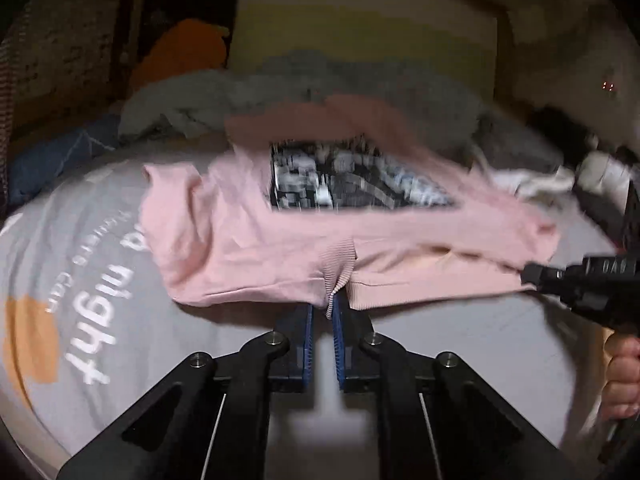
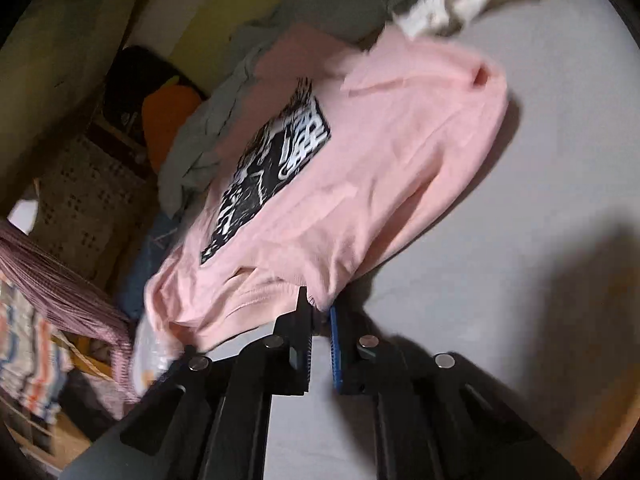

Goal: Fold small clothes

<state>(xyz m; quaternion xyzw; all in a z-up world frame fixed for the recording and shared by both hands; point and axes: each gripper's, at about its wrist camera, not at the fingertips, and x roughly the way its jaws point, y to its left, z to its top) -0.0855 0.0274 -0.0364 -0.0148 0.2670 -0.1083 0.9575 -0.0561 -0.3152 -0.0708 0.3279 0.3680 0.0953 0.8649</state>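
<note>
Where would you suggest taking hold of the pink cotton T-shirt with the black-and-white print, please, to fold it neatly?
Grip the pink cotton T-shirt along its near edge, coming in low from the front. The left tool already pinches the ribbed neckband there, and the right tool clamps the same edge further along. That edge lies free on the grey bedsheet, so two spaced grips would probably keep it straight.

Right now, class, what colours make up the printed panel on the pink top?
Black and white, on the pink top; the printed panel shows best in the right wrist view.
</note>
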